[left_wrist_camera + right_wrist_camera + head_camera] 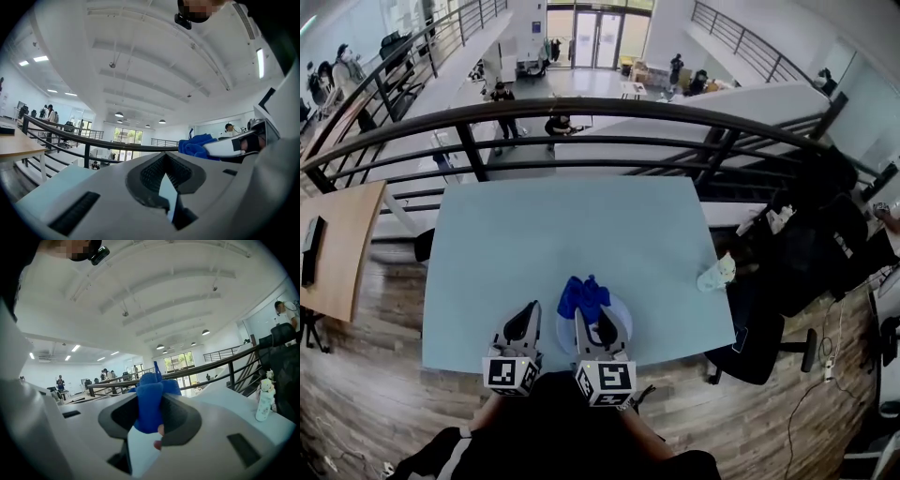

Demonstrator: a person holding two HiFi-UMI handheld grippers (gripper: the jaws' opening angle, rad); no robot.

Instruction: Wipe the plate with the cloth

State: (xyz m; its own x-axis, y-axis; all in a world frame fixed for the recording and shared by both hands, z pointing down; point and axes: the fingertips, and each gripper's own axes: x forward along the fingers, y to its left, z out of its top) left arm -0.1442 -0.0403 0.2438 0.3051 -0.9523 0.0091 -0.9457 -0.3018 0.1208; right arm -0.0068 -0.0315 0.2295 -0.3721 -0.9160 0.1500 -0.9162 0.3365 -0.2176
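A white plate sits near the front edge of the light blue table. A blue cloth lies bunched over the plate's far side. My right gripper is over the plate and shut on the cloth, which bulges up between its jaws. My left gripper rests just left of the plate, shut with nothing in it; only a thin sliver of table shows between its jaws. The left gripper view shows the cloth to the right.
A small white figure stands near the table's right edge, also in the right gripper view. A black railing runs behind the table. A black chair is at the right, a wooden desk at the left.
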